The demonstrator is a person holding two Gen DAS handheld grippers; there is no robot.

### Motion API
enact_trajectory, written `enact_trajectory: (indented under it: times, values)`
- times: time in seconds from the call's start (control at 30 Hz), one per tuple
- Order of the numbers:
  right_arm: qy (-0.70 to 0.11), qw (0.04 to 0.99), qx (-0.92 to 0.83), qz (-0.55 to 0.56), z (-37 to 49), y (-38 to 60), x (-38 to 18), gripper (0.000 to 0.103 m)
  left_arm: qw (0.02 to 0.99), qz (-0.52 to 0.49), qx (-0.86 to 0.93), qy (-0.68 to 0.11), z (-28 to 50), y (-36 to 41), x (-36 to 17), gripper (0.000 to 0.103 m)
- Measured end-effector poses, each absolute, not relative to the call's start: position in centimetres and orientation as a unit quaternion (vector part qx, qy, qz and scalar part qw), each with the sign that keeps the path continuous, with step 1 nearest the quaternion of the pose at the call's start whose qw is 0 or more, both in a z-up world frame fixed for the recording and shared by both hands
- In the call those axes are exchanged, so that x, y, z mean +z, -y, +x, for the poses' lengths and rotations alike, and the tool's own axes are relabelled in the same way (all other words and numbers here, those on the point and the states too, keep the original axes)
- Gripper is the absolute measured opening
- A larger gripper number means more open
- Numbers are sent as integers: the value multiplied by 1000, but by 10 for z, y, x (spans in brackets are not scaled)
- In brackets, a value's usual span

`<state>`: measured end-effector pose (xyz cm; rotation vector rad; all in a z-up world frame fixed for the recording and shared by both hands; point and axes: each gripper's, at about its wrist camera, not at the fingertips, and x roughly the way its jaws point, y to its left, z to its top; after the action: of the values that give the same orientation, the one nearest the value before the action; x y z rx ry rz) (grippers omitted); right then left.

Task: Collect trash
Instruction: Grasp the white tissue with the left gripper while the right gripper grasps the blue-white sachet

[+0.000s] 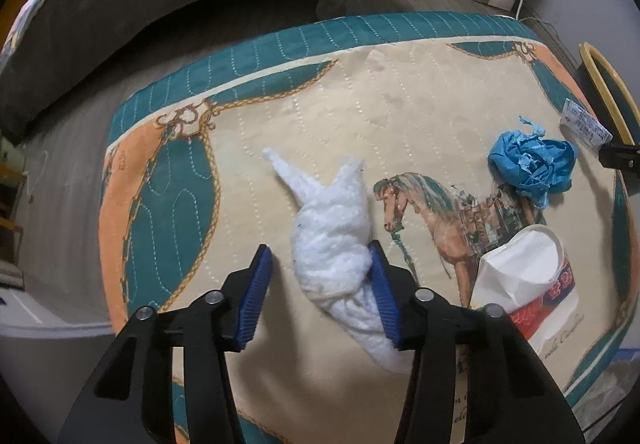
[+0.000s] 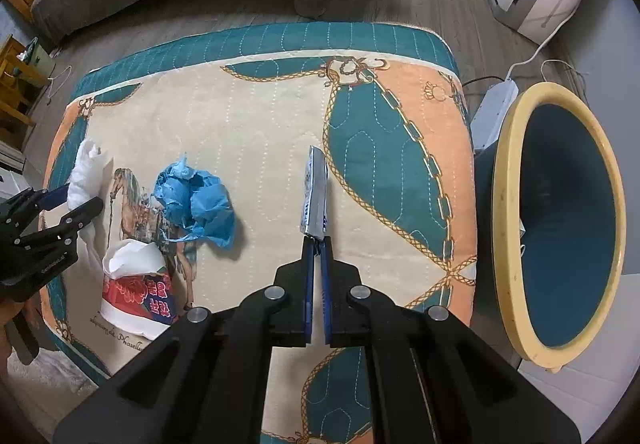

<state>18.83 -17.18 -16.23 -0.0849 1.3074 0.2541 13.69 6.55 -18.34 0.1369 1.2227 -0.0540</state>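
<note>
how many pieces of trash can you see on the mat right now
4. White wad between the left gripper's open jaws; blue crumpled paper mid-mat; crushed paper cup at the near edge; foil wrapper pinched by the right gripper.

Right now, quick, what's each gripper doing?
Left gripper: open around the white wad, one pad touching it, not clamped.
Right gripper: shut on the flat foil wrapper.

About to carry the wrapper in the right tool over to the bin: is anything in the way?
Nothing visible. The right tool is shut on the foil wrapper, and only bare quilted mat lies between it and the yellow-rimmed bin off the mat's right edge. The other trash sits on the opposite side.
</note>
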Motion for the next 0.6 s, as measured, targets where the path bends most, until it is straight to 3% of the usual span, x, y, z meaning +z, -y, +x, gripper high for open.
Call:
enact_trajectory:
  times: [0.03, 0.07, 0.37, 0.6]
  values:
    - [-606, 786, 118, -38, 187, 171, -161, 3, 817, 67, -29, -571, 137, -64, -183, 41]
    - [-605, 787, 119, -34, 187, 172, -160, 3, 818, 69, -30, -570, 137, -64, -182, 30]
    - [-576, 806, 133, 21, 186, 183, -126, 2, 866, 71, -43, -492, 137, -52, -125, 28]
    - [-543, 829, 126, 44, 181, 204, -92, 1, 893, 93, -95, -429, 137, 2, -78, 28]
